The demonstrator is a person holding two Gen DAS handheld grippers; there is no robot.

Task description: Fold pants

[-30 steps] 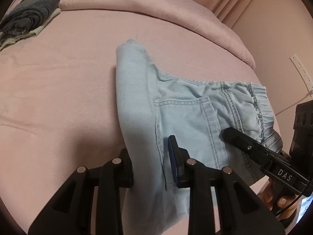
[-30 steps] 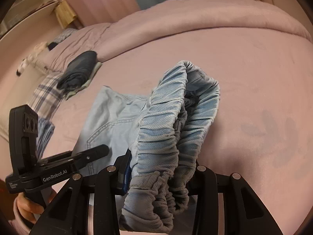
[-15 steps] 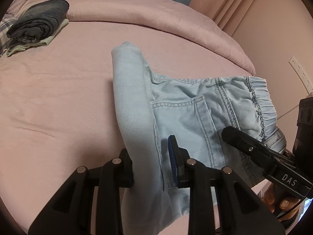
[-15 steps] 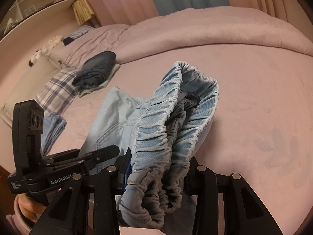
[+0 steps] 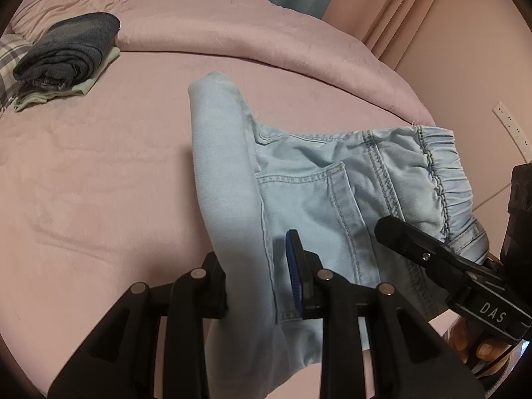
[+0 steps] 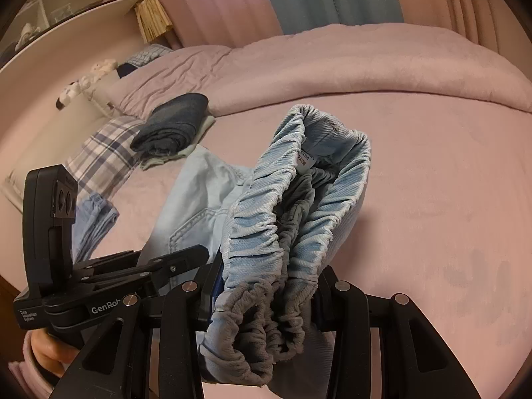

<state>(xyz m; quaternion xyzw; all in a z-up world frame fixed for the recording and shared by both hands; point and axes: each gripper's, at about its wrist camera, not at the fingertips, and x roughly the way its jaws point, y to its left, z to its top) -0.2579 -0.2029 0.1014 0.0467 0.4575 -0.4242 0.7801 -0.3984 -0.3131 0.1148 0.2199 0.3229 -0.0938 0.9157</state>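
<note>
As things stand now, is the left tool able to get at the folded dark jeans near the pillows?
Probably not yet. The left tool is shut on the light blue pants, so it is occupied. The bed between it and the dark jeans looks free, but they lie far off.

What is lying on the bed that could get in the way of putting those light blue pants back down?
Nothing visible does. Both grippers, left and right, already clamp the light blue pants, and the pink bedspread under them looks bare. The folded dark clothes lie well off, near the pillows.
</note>
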